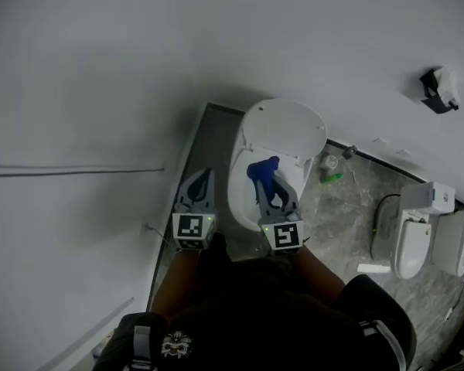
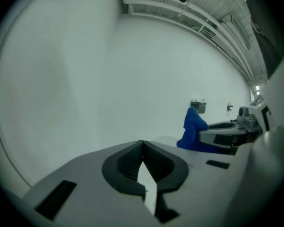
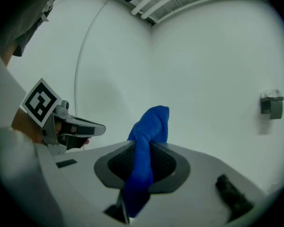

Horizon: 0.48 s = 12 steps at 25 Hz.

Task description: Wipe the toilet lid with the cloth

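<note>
white walls close in a narrow bathroom with a grey stone floor (image 1: 348, 215). the toilet lid (image 1: 286, 130) stands raised against the back wall, above the bowl's white rim (image 1: 238, 195).

the right gripper (image 1: 264, 179) reaches over the bowl, its jaws clamped on the blue cloth (image 1: 261, 168). in the right gripper view the cloth (image 3: 149, 131) runs bunched between the jaws of that gripper (image 3: 142, 161) and sticks out past their tips. from the head view the cloth sits just below the lid's lower edge; whether it touches the lid cannot be told.

the left gripper (image 1: 206, 174) hangs just left of the bowl, over the floor. its jaws are closed with the tips together and nothing between them (image 2: 143, 148).

a green bottle (image 1: 331, 178) lies on the floor right of the toilet. a second white fixture (image 1: 414, 238) stands further right.
</note>
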Available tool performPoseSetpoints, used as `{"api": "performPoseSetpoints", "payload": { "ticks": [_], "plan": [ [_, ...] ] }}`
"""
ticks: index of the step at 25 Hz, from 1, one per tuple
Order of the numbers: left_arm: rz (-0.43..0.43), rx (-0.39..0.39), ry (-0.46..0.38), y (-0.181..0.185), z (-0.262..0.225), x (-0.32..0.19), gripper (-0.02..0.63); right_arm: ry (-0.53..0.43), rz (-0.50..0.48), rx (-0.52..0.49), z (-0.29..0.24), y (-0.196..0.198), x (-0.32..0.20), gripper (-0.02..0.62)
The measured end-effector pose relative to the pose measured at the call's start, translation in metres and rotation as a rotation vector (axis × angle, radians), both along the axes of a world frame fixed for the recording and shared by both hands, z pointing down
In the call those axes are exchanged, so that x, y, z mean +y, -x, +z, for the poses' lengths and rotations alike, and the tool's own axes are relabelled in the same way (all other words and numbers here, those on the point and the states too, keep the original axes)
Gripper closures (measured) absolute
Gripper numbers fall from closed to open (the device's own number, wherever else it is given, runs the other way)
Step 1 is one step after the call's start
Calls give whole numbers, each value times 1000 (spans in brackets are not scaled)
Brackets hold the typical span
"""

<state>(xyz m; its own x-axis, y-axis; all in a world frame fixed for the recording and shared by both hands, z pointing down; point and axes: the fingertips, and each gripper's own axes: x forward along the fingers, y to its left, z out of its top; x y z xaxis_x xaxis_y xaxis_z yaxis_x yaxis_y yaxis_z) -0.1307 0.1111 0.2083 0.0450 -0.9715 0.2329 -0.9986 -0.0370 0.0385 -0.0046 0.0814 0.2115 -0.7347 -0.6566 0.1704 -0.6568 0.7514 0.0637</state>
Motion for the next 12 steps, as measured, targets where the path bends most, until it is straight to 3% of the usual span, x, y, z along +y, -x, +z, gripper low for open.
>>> {"api": "performPoseSetpoints", "payload": {
  "ticks": [3,7,12],
  "plan": [
    [125,20,15,9,19,-41,597,-50,128,70,16,6,-33,522],
    [280,3,77,11,65,-91,597,-63,210,164,43,16,-75,522],
    [296,59,99,15,108,-140,597,-24,235,185,85,31,-124,522]
  ]
}}
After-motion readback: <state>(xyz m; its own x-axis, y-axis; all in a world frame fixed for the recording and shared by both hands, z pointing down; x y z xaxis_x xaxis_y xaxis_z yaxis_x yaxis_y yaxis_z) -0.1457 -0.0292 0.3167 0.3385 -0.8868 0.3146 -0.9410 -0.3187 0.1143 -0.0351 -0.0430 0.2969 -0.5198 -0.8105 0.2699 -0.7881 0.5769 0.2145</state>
